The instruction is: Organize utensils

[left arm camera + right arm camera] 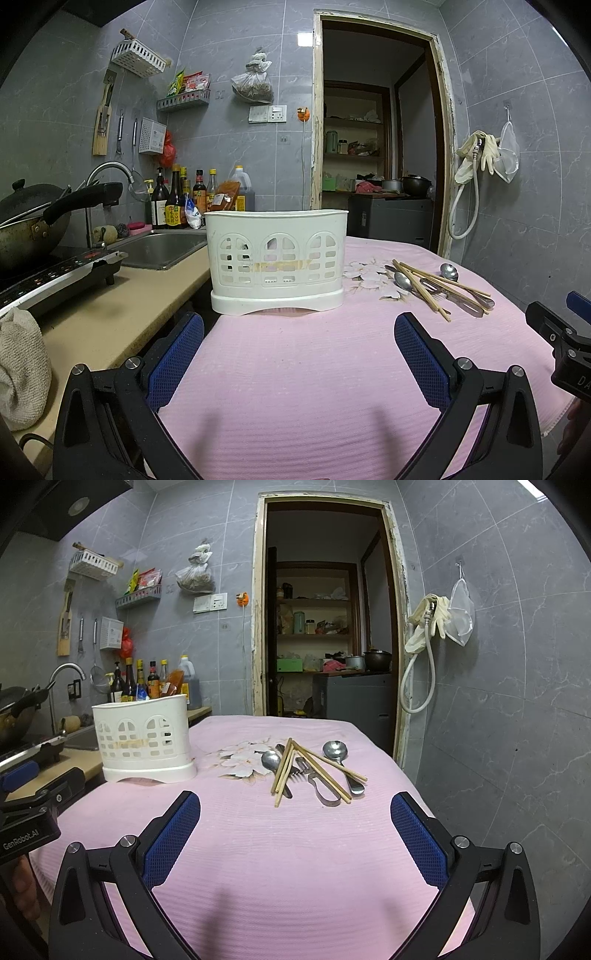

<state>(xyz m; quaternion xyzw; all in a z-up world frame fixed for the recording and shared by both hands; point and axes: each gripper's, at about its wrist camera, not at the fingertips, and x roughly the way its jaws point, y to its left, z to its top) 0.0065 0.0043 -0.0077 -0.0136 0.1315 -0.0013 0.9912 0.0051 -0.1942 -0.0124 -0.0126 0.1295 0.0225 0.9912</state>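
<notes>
While both tools (299, 328) (295, 808) gape wide, wooden chopsticks (295, 766) cross steel spoons (335, 752).

Dim indoor light, overhead src — soft shadows on pink cloth (295, 387); strong fisheye bend, dark corners.

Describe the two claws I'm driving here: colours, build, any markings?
Both look alike: the left claw and right claw have black angular plastic frames with silver round bolt heads at the joints, and fingers faced with blue mesh-textured pads. The left unit's body, seen from the right wrist view, carries white "GenRobot.AI" lettering. No cables or sleeves are visible.
</notes>
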